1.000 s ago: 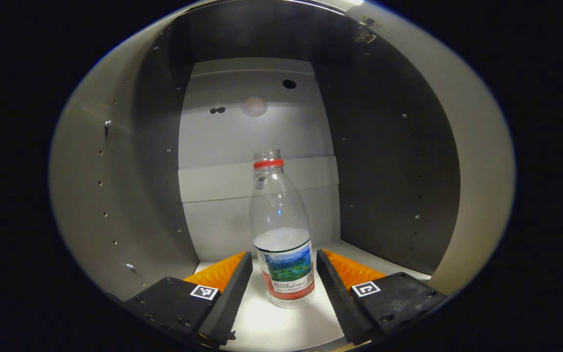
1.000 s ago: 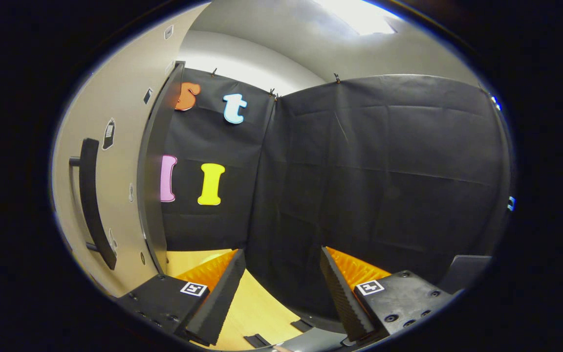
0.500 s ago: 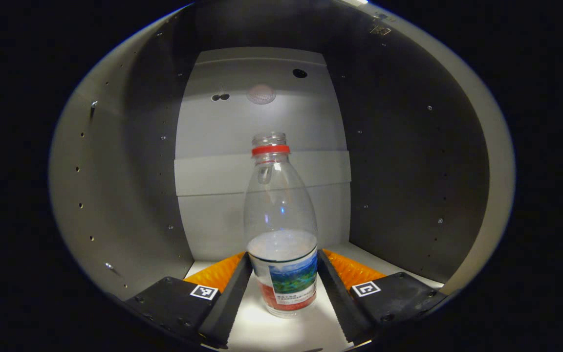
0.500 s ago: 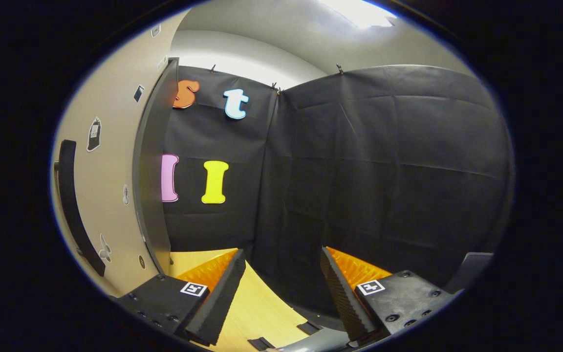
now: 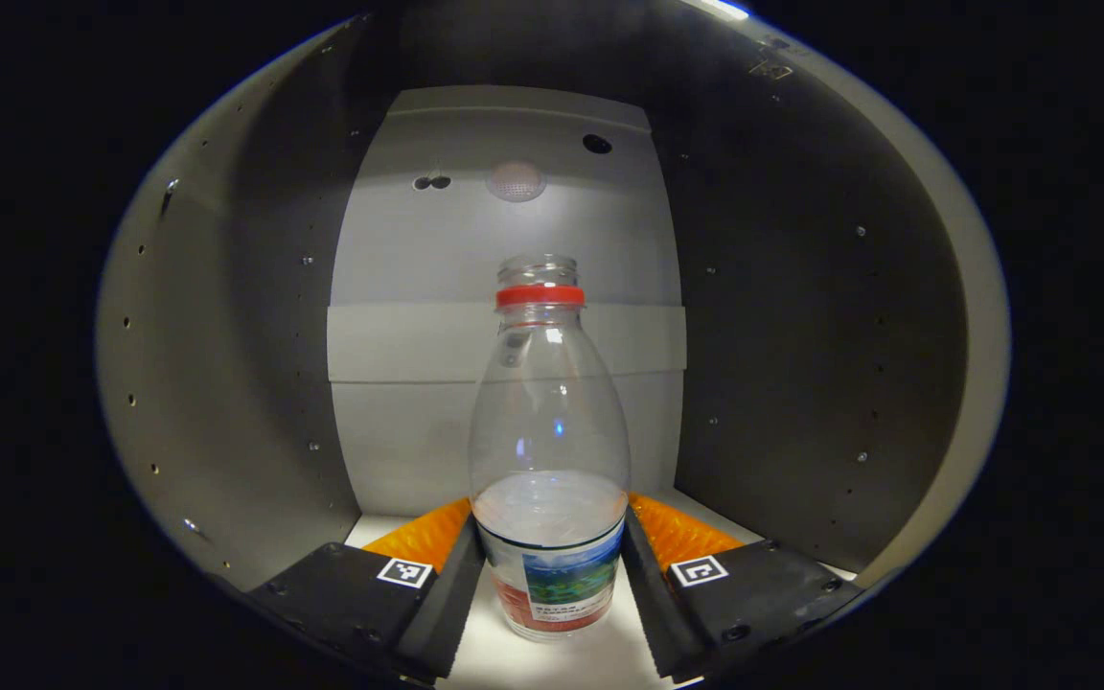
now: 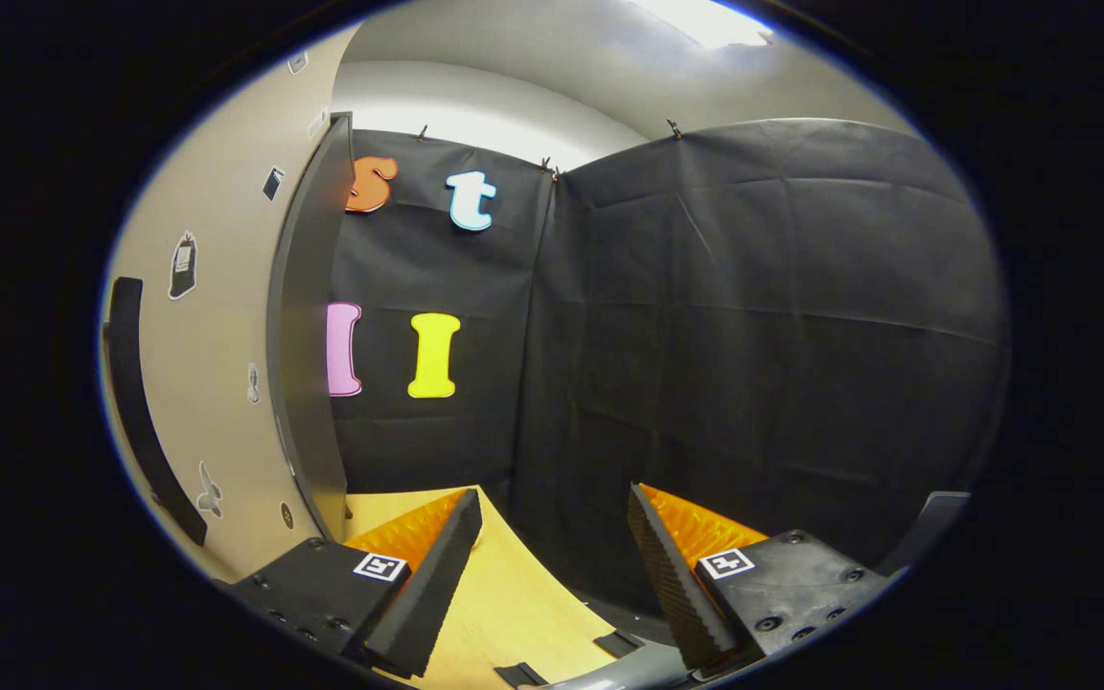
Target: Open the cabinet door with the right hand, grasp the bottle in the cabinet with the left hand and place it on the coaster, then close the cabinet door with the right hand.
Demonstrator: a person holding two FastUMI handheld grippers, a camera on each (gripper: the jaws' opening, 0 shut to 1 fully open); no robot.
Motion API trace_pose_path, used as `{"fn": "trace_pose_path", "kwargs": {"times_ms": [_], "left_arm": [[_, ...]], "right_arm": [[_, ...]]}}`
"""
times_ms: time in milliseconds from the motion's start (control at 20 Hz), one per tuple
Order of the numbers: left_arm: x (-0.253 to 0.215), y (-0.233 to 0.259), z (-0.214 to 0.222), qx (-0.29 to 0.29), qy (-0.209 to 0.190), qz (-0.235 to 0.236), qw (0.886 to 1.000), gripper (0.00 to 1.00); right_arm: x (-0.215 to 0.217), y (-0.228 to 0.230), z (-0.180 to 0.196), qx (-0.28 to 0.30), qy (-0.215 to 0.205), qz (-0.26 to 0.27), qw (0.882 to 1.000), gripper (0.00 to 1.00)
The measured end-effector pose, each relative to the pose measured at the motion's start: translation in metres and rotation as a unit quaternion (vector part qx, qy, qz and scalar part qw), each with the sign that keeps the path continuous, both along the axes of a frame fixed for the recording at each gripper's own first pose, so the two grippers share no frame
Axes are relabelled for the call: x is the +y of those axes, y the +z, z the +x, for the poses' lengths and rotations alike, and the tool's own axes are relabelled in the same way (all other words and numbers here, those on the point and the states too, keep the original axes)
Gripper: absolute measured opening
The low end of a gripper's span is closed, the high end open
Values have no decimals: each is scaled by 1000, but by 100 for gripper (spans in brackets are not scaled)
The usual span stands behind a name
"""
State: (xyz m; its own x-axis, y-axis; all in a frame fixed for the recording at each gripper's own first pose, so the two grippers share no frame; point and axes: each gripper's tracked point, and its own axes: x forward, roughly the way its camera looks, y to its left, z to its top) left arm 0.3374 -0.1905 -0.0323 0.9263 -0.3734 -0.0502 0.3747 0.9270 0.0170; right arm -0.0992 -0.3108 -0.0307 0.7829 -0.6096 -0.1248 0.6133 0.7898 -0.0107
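A clear plastic bottle (image 5: 550, 431) with a red neck ring, no cap and a picture label stands upright on the pale floor of the cabinet (image 5: 552, 661). My left gripper (image 5: 550, 508) is inside the cabinet, and its two fingers lie against the bottle's lower sides, left and right, at label height. My right gripper (image 6: 552, 498) is open with nothing between its fingers and faces the black cloth wall. The opened cabinet door (image 6: 226, 335) with its long black handle (image 6: 135, 402) stands at the left of the right gripper view.
Dark cabinet side walls (image 5: 782, 335) close in on both sides of the bottle, with a pale back panel (image 5: 504, 240) behind it. A wooden tabletop (image 6: 514, 594) lies under the right gripper. A dark object (image 6: 931, 522) sits at the far right.
My left gripper has moved deeper into the cabinet, and its fingers now flank and touch the bottle. The right gripper has barely shifted; the door has slid slightly left in its view.
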Motion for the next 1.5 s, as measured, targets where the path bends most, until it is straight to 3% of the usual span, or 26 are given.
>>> {"fn": "trace_pose_path", "kwargs": {"times_ms": [450, 900, 1200, 1500], "left_arm": [[27, 32, -107, -18, -41, -6, 999, 75], [124, 50, -251, -26, -69, -15, 997, 75], [178, 25, -322, -13, -84, -14, 996, 75], [202, -46, -367, 21, -92, -28, 995, 75]], "right_arm": [[36, 19, -7, -22, 27, -14, 999, 95], [161, 50, -42, -32, 77, -51, 995, 95], [238, 51, -75, -36, 101, -34, 994, 95], [322, 48, -54, -49, 177, -10, 983, 96]]}}
